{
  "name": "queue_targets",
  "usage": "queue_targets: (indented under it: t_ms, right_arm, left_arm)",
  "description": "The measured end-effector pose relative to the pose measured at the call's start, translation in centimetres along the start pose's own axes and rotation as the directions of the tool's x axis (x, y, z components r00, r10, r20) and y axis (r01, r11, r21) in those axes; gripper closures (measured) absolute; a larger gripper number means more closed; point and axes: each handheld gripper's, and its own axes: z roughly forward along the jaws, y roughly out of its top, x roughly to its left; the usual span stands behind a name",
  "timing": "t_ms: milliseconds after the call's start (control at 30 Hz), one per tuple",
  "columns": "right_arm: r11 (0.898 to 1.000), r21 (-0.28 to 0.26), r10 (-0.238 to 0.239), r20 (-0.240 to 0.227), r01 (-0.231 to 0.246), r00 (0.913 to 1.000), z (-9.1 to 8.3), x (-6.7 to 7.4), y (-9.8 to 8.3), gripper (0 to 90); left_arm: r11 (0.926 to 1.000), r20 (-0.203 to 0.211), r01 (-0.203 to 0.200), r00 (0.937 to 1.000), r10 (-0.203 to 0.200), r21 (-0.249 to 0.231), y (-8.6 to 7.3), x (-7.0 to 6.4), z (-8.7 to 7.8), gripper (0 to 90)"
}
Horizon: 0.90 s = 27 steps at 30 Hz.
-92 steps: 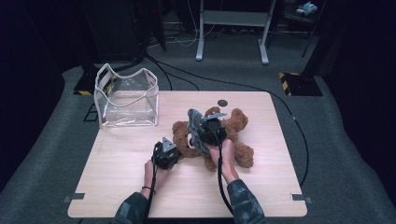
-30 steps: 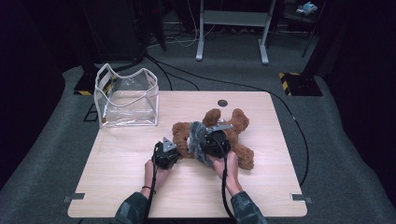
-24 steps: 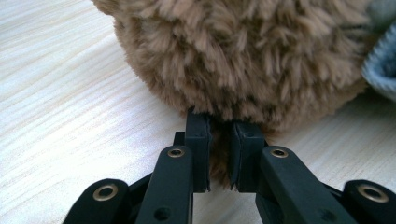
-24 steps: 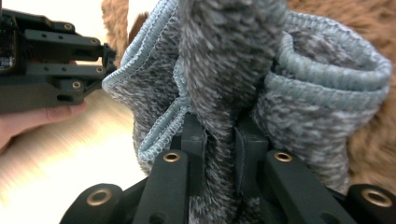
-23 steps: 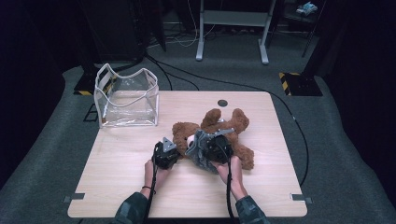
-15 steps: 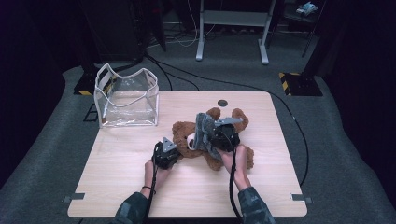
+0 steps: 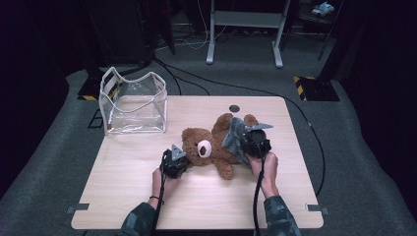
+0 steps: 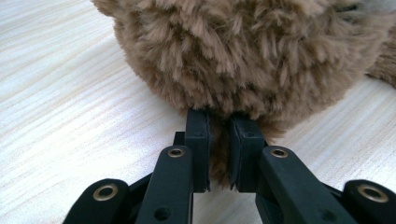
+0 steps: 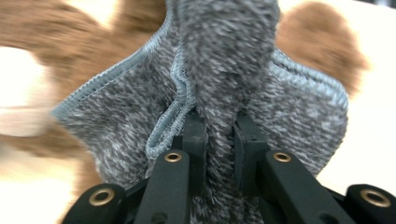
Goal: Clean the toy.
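Two grippers are held low at the centre of the high view. By the left gripper, a tuft of the brown teddy bear is pinched, its jaws clamped on fur at the head. The bear is laid on the desk, right of the clear bag. A grey knitted cloth is gripped by the right gripper, jaws closed on a fold of it over the bear's body.
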Motion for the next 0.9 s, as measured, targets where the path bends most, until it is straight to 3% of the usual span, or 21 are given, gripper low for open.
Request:
queue_targets:
  t_ms: [33, 100, 133, 267, 367, 400, 433, 467, 533, 600, 733, 800, 900]
  right_arm:
    - [0.999, 0.013, 0.032, 0.012, -0.032, 0.9994, 0.3, -1.2, -0.5, 78.0]
    - [0.998, 0.027, 0.048, 0.026, -0.049, 0.9985, 0.5, -1.7, -0.8, 78.1]
    - [0.996, 0.044, 0.069, 0.04, -0.071, 0.9968, 1.1, -2.9, -1.4, 78.0]
    - [0.99, 0.094, 0.095, 0.078, -0.102, 0.9924, 2.2, -4.3, -2.0, 77.9]
    - [0.988, 0.101, 0.106, 0.089, -0.115, 0.9904, 2.1, -4.8, -1.8, 77.9]
    - [0.988, 0.098, 0.111, 0.1, -0.121, 0.9888, 1.8, -4.8, -1.7, 77.8]
    - [0.991, 0.046, 0.118, 0.095, -0.122, 0.9885, 0.8, -4.9, -1.0, 77.8]
    - [0.991, 0.046, 0.118, 0.095, -0.122, 0.9885, 0.8, -4.9, -1.0, 77.8]
    - [0.993, -0.016, 0.115, 0.056, -0.114, 0.9918, -0.3, -4.7, -0.2, 77.7]
    - [0.995, -0.042, 0.091, 0.034, -0.09, 0.9953, -0.8, -4.1, 0.5, 77.7]
    - [0.997, 0.016, 0.073, 0.039, -0.074, 0.9966, 0.9, -3.6, 0.7, 77.7]
    - [0.991, 0.045, 0.122, 0.038, -0.124, 0.9918, 2.3, -4.5, 0.1, 77.8]
    - [0.979, 0.099, 0.173, 0.081, -0.18, 0.9816, 3.6, -6.1, -1.0, 77.8]
  left_arm:
    - [1.0, -0.003, 0.0, 1.0, 0.0, -0.003, 0.0, 0.0, 0.0, 79.7]
    - [1.0, -0.006, 0.001, 1.0, -0.001, -0.008, 0.0, -0.1, 0.1, 79.7]
    - [1.0, -0.006, 0.001, 1.0, -0.001, -0.007, 0.0, -0.1, 0.1, 79.8]
    - [1.0, -0.007, 0.0, 1.0, 0.0, -0.008, 0.0, -0.1, 0.1, 79.8]
    - [1.0, -0.004, 0.0, 1.0, 0.0, -0.005, 0.0, 0.0, 0.0, 79.8]
    - [1.0, -0.001, 0.0, 1.0, 0.0, -0.001, 0.0, 0.0, 0.0, 79.7]
    - [1.0, -0.006, 0.001, 1.0, -0.001, -0.006, 0.0, -0.1, 0.1, 79.8]
    - [1.0, -0.006, 0.001, 1.0, -0.001, -0.006, 0.0, -0.1, 0.1, 79.8]
    - [1.0, -0.011, 0.0, 0.9999, -0.001, -0.01, 0.0, -0.1, 0.1, 79.8]
    - [1.0, -0.011, 0.001, 0.9999, -0.001, -0.009, 0.0, -0.1, 0.1, 79.8]
    - [1.0, -0.006, 0.0, 1.0, 0.0, -0.006, 0.0, -0.1, 0.1, 79.8]
    - [1.0, -0.001, 0.0, 1.0, 0.0, -0.001, 0.0, 0.0, 0.0, 79.7]
    - [1.0, -0.001, 0.002, 1.0, -0.002, -0.003, 0.0, 0.0, 0.0, 79.7]
